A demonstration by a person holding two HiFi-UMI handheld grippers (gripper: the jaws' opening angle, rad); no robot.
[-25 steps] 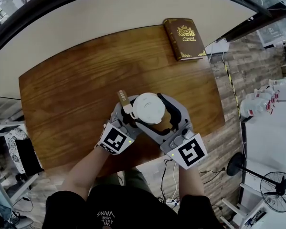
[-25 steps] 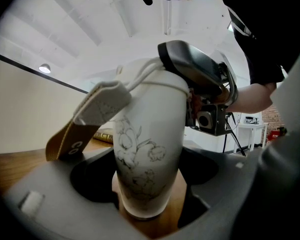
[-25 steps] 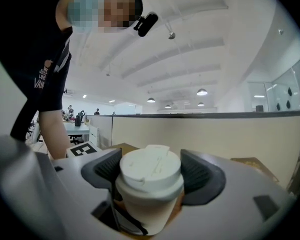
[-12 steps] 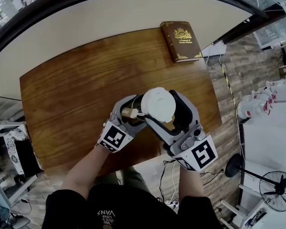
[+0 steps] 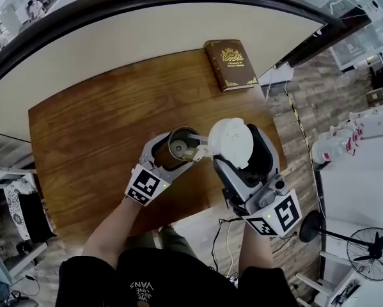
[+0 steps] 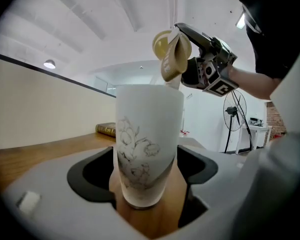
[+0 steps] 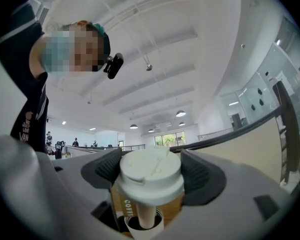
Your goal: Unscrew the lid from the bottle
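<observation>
A white bottle [image 5: 181,144] with a flower drawing [image 6: 147,149] stands on the wooden table [image 5: 95,126], its mouth uncovered. My left gripper [image 5: 177,148] is shut on its body, low down [image 6: 147,171]. Its white lid [image 5: 231,142] hangs off the bottle, to the right and above the rim, with my right gripper [image 5: 237,148] shut on it. A tan strap printed "COFFEE" [image 6: 172,59] dangles from the lid. In the right gripper view the lid [image 7: 151,176] sits between the dark pads and the bottle's mouth [image 7: 139,225] shows just beneath it.
A brown book with gold print [image 5: 229,64] lies at the table's far right corner. The table's right edge runs just right of the right gripper. Beyond it are a wood floor, a white counter [image 5: 360,190] and a standing fan [image 5: 370,254].
The right gripper has carried the lid off the bottle, up and to the right. The bottle's mouth, covered a second ago, now shows. The left gripper still holds the bottle.
</observation>
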